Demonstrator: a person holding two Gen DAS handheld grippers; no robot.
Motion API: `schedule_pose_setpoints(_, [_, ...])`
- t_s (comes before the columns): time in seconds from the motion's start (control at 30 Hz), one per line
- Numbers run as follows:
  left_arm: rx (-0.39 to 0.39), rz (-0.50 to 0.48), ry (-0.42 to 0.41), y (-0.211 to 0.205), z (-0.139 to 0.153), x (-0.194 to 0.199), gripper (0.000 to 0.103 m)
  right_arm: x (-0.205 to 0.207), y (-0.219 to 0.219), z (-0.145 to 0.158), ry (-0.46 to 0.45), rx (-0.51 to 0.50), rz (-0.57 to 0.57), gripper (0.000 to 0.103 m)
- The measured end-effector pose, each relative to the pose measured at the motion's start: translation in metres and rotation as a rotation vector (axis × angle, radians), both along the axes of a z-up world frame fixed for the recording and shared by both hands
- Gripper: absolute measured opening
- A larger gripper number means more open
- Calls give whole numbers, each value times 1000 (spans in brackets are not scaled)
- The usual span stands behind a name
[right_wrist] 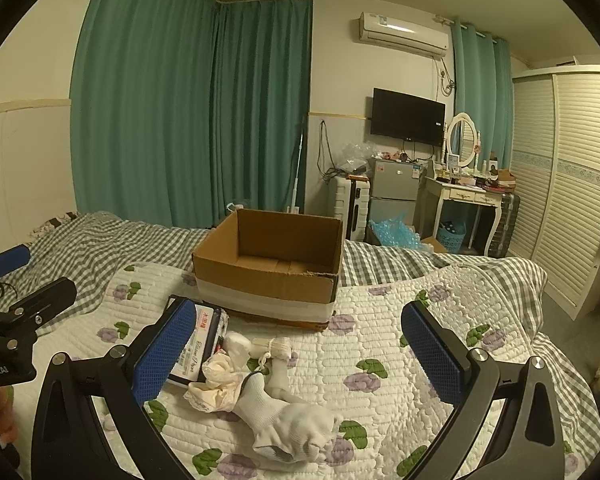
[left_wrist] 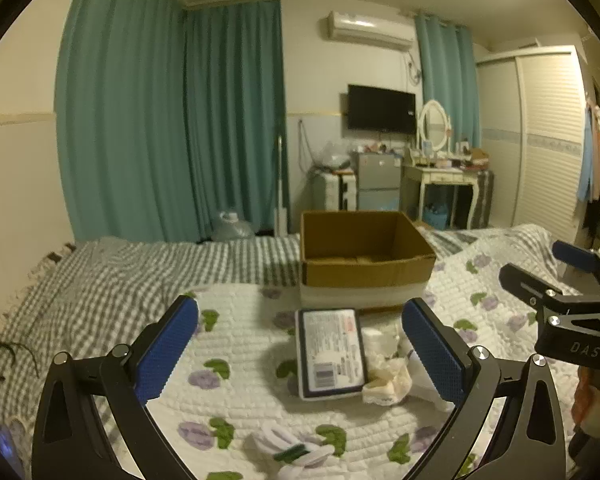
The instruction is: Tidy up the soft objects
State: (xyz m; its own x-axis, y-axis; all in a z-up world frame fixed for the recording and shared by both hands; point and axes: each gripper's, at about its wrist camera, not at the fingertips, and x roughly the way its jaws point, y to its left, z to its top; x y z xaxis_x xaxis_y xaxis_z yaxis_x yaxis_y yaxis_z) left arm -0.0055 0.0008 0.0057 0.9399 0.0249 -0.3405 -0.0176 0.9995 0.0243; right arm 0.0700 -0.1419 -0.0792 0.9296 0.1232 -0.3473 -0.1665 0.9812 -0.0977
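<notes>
An open, empty cardboard box (left_wrist: pixel 364 256) (right_wrist: pixel 268 264) stands on the floral quilt. In front of it lie a flat tissue pack (left_wrist: pixel 332 354) (right_wrist: pixel 204 344), a cream lacy cloth (left_wrist: pixel 388 384) (right_wrist: pixel 220 380), white socks (right_wrist: pixel 292 424) and a small rolled white bundle (right_wrist: pixel 276 348). Another white sock pair with a green band (left_wrist: pixel 292 450) lies at the near edge of the left wrist view. My left gripper (left_wrist: pixel 300 344) is open above the tissue pack. My right gripper (right_wrist: pixel 300 344) is open above the socks and cloth. Both are empty.
A grey checked blanket (left_wrist: pixel 120 280) covers the left and far side of the bed. A black hair band (left_wrist: pixel 4 360) lies on it at left. The bed's right edge (right_wrist: pixel 560 360) drops to the floor by a wardrobe (right_wrist: pixel 560 184).
</notes>
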Motion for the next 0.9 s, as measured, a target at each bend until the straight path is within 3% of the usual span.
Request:
schedule_pose_setpoints(0.33, [-12, -2, -31, 2, 17, -15, 103, -12, 2, 18, -34, 2, 26, 103])
schedule_pose_setpoints(0.43, [-14, -4, -2, 4, 12, -14, 103, -15, 1, 23, -28, 2, 44, 103])
schedule_pose_setpoints(0.57, [-29, 33, 127, 9, -21, -2, 103, -7, 1, 5, 60, -27, 56, 103])
schedule_pose_setpoints(0.73, [-39, 79, 297, 11, -84, 24, 103, 15, 4, -49, 220, -45, 91, 103])
schedule_pose_setpoints(0.9, [-9, 84, 416, 2, -128, 37, 103, 39, 10, -99, 364, -79, 96, 103])
